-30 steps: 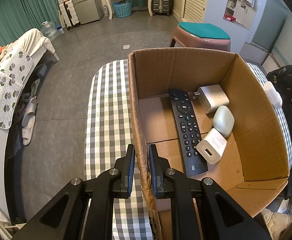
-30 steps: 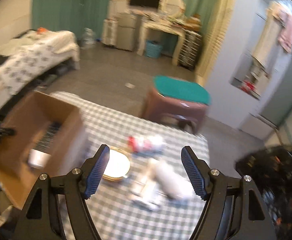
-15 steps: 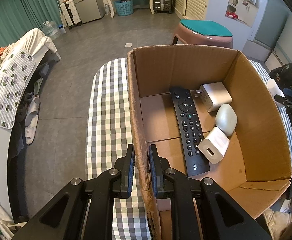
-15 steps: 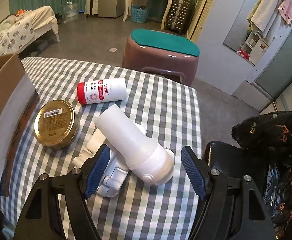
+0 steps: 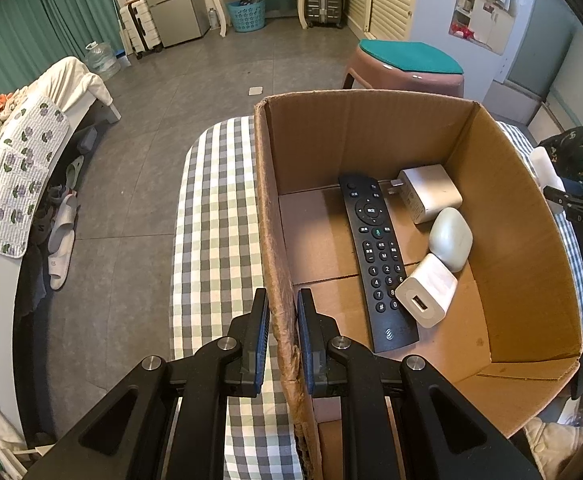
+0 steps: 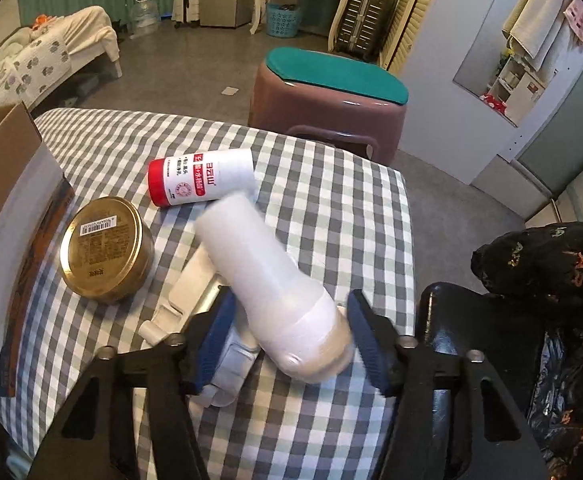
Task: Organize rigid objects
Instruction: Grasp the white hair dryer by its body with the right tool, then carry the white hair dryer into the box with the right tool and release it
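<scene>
While the left claw (image 5: 282,334) pinches its wall, the box (image 5: 511,240) holds a remote (image 5: 375,256).

Black remote (image 5: 375,256), gold tin (image 6: 105,249), seemingly grey-green checked cloth (image 6: 331,216)

The box (image 5: 503,248) is matt brown corrugated cardboard, its gripped edge rough and frayed. Inside, the remote (image 5: 375,256) is matt black plastic and the two chargers (image 5: 425,290) smooth white plastic. The tablecloth (image 6: 331,208) is checked woven cloth. At 9 o'clock from the frosted white plastic bottle (image 6: 267,280), the tin (image 6: 105,248) is glossy gold metal.
</scene>
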